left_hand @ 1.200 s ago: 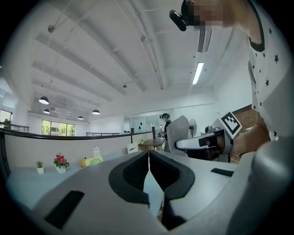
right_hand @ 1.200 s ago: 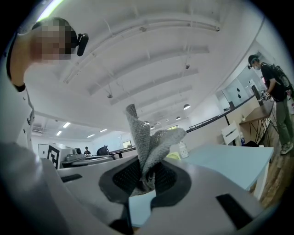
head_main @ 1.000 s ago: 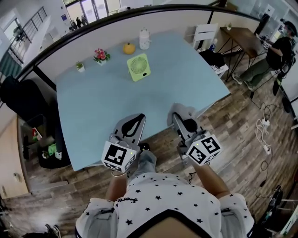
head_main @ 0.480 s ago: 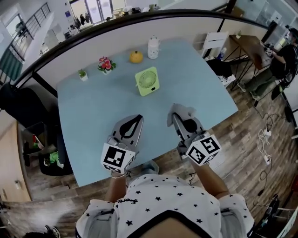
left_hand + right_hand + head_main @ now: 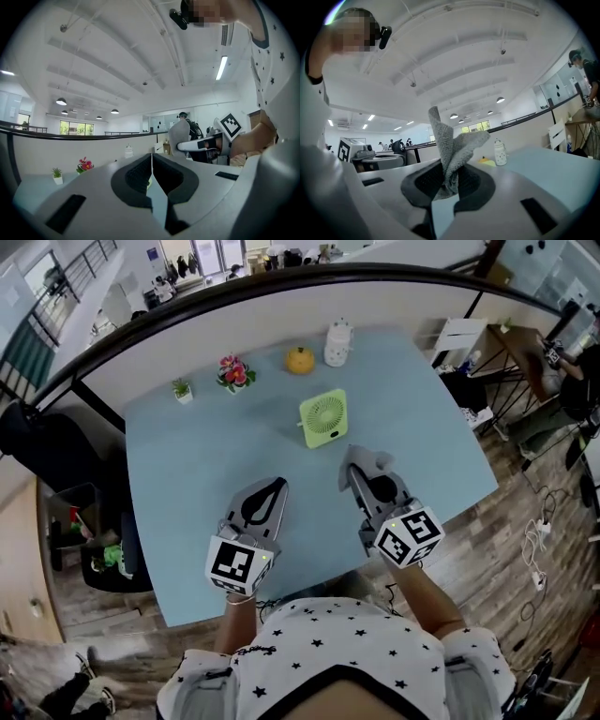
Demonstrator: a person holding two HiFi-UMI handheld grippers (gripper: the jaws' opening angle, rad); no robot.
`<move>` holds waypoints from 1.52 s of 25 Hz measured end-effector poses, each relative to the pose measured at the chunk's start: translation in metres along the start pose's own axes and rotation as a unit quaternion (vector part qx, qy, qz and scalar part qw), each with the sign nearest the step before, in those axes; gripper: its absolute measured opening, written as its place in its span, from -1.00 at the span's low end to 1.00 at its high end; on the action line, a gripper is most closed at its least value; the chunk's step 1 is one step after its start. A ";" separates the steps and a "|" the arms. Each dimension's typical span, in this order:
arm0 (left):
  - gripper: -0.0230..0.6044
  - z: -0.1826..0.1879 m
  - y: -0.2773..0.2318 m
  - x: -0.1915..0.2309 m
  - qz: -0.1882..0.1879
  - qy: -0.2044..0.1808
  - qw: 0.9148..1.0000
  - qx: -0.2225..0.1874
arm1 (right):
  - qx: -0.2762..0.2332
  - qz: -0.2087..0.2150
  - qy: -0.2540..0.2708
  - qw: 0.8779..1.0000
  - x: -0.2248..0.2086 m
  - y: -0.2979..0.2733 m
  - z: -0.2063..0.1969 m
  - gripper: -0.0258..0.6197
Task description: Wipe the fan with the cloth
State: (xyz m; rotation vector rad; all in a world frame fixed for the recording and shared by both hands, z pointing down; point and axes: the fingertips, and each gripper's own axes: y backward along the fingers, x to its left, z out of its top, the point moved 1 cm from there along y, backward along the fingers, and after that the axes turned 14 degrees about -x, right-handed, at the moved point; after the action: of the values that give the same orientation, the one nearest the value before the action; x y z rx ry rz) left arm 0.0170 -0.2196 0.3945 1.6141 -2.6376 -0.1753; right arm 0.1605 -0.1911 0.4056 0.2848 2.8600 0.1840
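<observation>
A small light-green fan [image 5: 324, 418] stands on the pale blue table [image 5: 206, 456], beyond both grippers. My right gripper [image 5: 359, 468] is shut on a grey cloth [image 5: 452, 150], whose folds stick up out of the jaws; the cloth [image 5: 367, 462] shows at the gripper's tip in the head view, just this side of the fan. My left gripper [image 5: 272, 489] hovers over the table's near half, its jaws shut with nothing between them [image 5: 151, 161]. In the right gripper view only a sliver of the fan [image 5: 487, 162] shows past the cloth.
Along the table's far edge stand a small potted plant [image 5: 182, 389], a pot of red flowers [image 5: 235, 372], an orange pumpkin-shaped thing [image 5: 300, 359] and a white bottle [image 5: 337, 343]. A curved partition [image 5: 187, 315] backs the table. Wooden floor with cables lies to the right.
The person has stepped closer to the table: the fan and table have slid nearer and rightward in the head view. Both grippers keep their pose, the cloth still clamped in the right one.
</observation>
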 end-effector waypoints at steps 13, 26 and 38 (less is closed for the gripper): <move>-0.83 -0.009 0.003 0.038 0.102 0.003 0.995 0.015 | 0.062 0.064 0.010 0.996 -0.023 -0.077 -0.043 -0.80; -0.83 -0.011 0.008 0.052 0.193 -0.007 0.981 0.035 | 0.129 0.108 0.048 0.985 -0.045 -0.134 -0.101 -0.80; -0.83 -0.012 0.030 0.056 0.251 -0.012 0.966 0.053 | 0.168 0.107 0.068 0.978 -0.058 -0.160 -0.142 -0.80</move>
State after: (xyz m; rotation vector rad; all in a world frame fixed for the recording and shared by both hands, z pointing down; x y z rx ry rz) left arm -0.0340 -0.2562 0.4087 0.9133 -3.0096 -0.0319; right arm 0.1493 -0.3729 0.5317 0.6725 2.9811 -0.2548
